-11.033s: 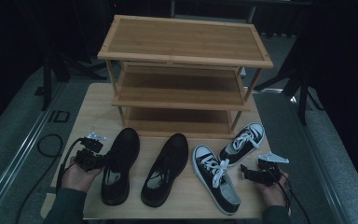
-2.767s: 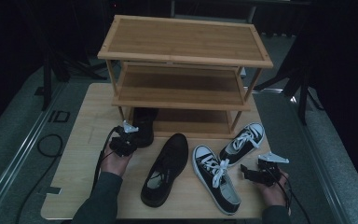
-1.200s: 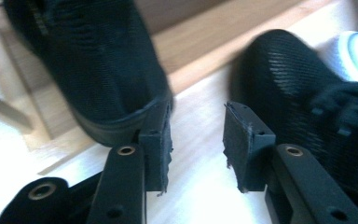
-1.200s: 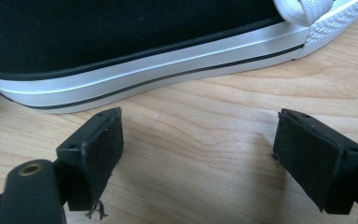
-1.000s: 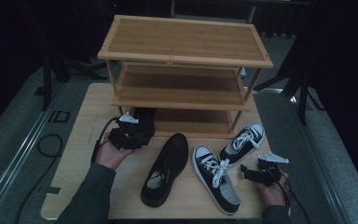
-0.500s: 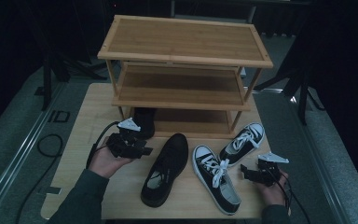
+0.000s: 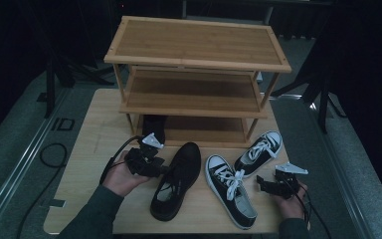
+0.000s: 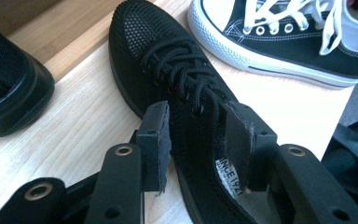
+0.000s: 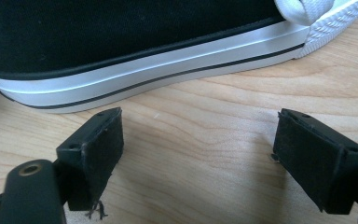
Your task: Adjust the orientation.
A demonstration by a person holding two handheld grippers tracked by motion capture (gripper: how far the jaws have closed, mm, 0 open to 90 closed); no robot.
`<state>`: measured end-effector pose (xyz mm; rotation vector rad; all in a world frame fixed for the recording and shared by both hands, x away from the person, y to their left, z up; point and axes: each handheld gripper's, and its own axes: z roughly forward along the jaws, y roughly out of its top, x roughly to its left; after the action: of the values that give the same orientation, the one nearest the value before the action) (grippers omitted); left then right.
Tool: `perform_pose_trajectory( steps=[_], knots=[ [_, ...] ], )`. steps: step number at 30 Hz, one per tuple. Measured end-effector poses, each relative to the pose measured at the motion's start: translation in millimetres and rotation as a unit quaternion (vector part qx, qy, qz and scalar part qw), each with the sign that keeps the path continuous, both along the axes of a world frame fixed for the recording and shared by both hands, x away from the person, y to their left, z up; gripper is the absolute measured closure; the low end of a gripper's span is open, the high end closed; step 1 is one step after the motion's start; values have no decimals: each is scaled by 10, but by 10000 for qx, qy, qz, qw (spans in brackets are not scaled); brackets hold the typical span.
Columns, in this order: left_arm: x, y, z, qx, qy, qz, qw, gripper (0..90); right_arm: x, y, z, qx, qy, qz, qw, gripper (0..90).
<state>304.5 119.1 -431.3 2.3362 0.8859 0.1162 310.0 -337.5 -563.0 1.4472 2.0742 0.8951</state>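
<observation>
Left claw (image 8: 193, 140) part open, jaws just closing astride black lace-up shoe (image 8: 177, 79) tongue, pads not pressing, right claw (image 9: 198, 154) wide, empty, over bare worktop (image 9: 205, 126) beside sneaker (image 9: 135, 51).

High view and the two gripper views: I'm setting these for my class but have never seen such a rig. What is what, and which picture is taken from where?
A person holds a tool with two fingers in each hand. The high view looks down from above the table; each gripper view comes from a camera riding on that tool, looking along its fingers. On the table stands a wooden shoe rack with one black shoe on its bottom shelf. In front lie a second black shoe and two black-and-white sneakers. The left gripper straddles the second black shoe; its fingers have just been closing, not clearly pressing it yet. The right gripper rests open beside a sneaker, holding nothing.
</observation>
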Motion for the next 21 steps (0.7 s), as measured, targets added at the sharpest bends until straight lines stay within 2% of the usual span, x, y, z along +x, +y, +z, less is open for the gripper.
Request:
perform_pose_trajectory(
  steps=[10,14,18,21],
  knots=[
    [7,-110,-172,391,110,10,9992,635,2,0,0,-5,0,7,10000,159],
    [23,-141,-186,422,113,61,9990,638,5,1,0,-6,1,11,10000,159],
    [32,-199,-200,606,76,63,9981,643,6,1,0,-6,1,10,10000,159],
    [52,-236,-224,663,97,89,9977,644,6,2,0,-5,1,11,10000,159]
  ],
)
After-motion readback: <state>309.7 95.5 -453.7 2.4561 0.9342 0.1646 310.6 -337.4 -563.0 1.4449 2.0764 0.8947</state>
